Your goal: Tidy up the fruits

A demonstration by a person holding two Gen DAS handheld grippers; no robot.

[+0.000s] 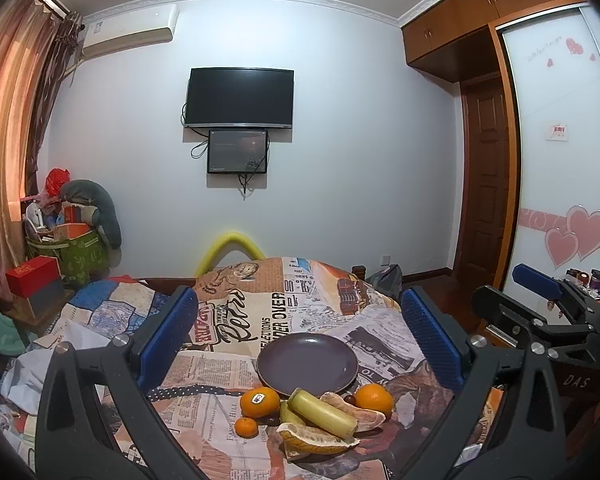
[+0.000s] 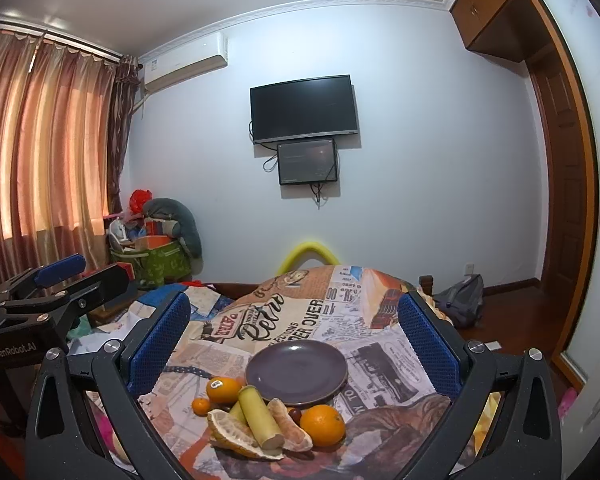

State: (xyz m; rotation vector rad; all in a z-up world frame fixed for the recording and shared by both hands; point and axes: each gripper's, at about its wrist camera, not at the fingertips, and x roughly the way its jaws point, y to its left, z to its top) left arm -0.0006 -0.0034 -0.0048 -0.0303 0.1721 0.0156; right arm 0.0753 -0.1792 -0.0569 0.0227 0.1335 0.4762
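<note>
A dark purple plate [image 1: 307, 360] [image 2: 296, 370] lies bare on a table covered with a newspaper-print cloth [image 1: 236, 320]. In front of it sits a heap of fruit: a stickered orange [image 1: 259, 402] [image 2: 223, 389], a small mandarin [image 1: 246, 427] [image 2: 201, 406], a pale green sugarcane stick [image 1: 323, 413] [image 2: 260, 416], pomelo segments [image 1: 312, 440] [image 2: 236, 434] and a second orange [image 1: 374, 399] [image 2: 323, 425]. My left gripper [image 1: 300, 332] is open above the pile, holding nothing. My right gripper [image 2: 294, 336] is open too, empty, and shows in the left wrist view at far right [image 1: 540, 292].
A yellow foam-padded chair back [image 1: 230, 252] stands beyond the table's far edge. Boxes and a green bag [image 1: 80, 256] crowd the left corner under the curtains. A grey backpack [image 2: 460, 300] lies on the wooden floor at right, near the wardrobe [image 1: 560, 140].
</note>
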